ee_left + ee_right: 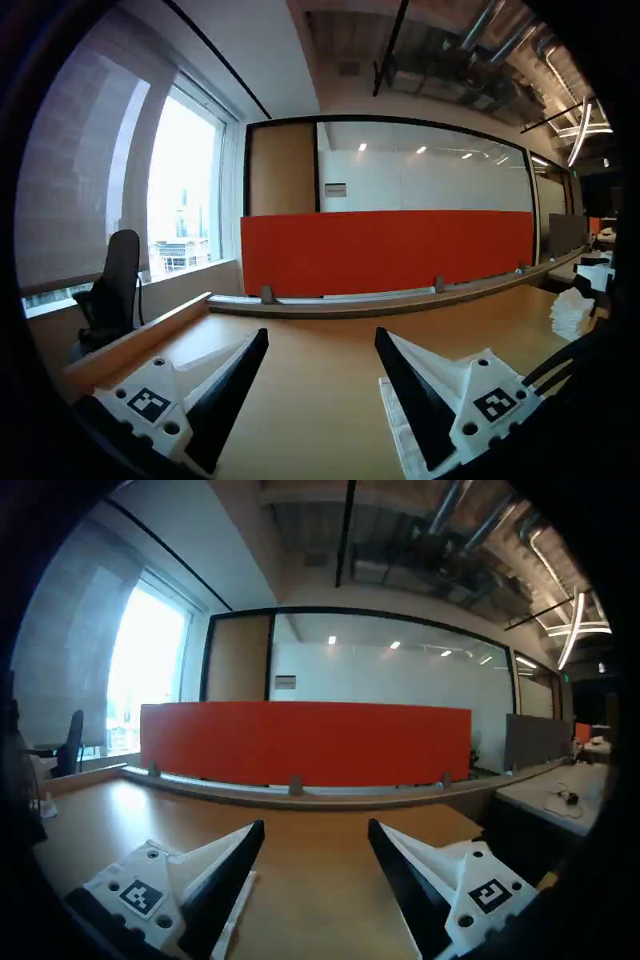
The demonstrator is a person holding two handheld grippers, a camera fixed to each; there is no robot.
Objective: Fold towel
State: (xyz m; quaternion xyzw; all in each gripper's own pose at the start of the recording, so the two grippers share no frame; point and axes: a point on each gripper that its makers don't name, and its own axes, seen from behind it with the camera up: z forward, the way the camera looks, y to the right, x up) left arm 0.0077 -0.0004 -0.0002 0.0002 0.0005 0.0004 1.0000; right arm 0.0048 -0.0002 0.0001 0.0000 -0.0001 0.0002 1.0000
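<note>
My left gripper (320, 332) is open, held low over a wooden desk (320, 376) with nothing between its fingers. The ribbed edge of a white towel (398, 428) lies on the desk just under its right finger. At the desk's far right sits a stack of folded white towels (571, 312). My right gripper (314, 824) is open too and holds nothing. A strip of white towel (234, 916) shows beside its left finger, on the wooden desk (312, 880). Most of this towel is hidden below both views.
An orange divider panel (384, 252) (304, 744) closes off the desk's far edge. A black office chair (112, 288) stands by the window on the left. To the right is a white desk (560, 796) with cables on it.
</note>
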